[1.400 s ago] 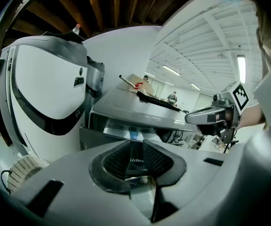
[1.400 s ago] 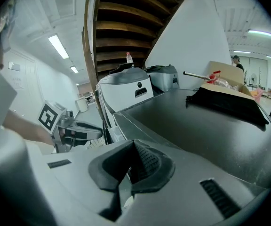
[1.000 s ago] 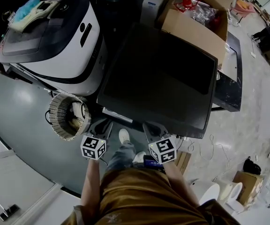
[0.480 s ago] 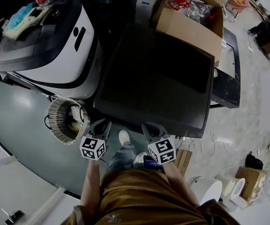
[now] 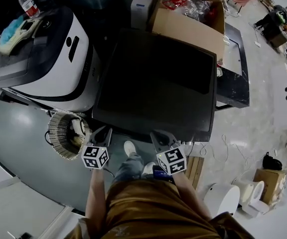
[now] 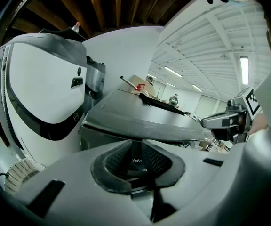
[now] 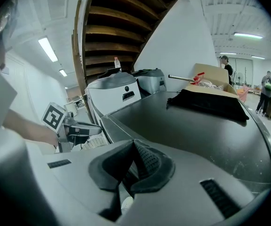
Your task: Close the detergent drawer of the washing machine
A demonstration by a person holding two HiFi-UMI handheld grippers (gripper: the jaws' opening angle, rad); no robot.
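Observation:
The dark grey washing machine [image 5: 158, 78] fills the middle of the head view, seen from above; its front face and any detergent drawer are hidden there. My left gripper [image 5: 103, 132] hovers by its front left corner, jaws a little apart with nothing in them. In the left gripper view the machine's front [image 6: 105, 135] shows under the lid edge, with part of a logo between the pads. My right gripper [image 5: 159, 136] sits at the front edge right of centre, pads [image 7: 147, 161] meeting at the tip, holding nothing. The machine's top [image 7: 192, 126] stretches ahead of it.
A white machine [image 5: 44, 59] stands left of the dark one, with a bottle [image 5: 28, 4] and cloths on top. A coiled hose bundle [image 5: 64, 133] lies on the floor by the left gripper. An open cardboard box [image 5: 188, 14] sits behind. My feet [image 5: 130, 147] are between the grippers.
The head view has swung, so the machines sit further left and up in frame. Both grippers stay at the dark machine's front edge; the left one has drifted slightly left.

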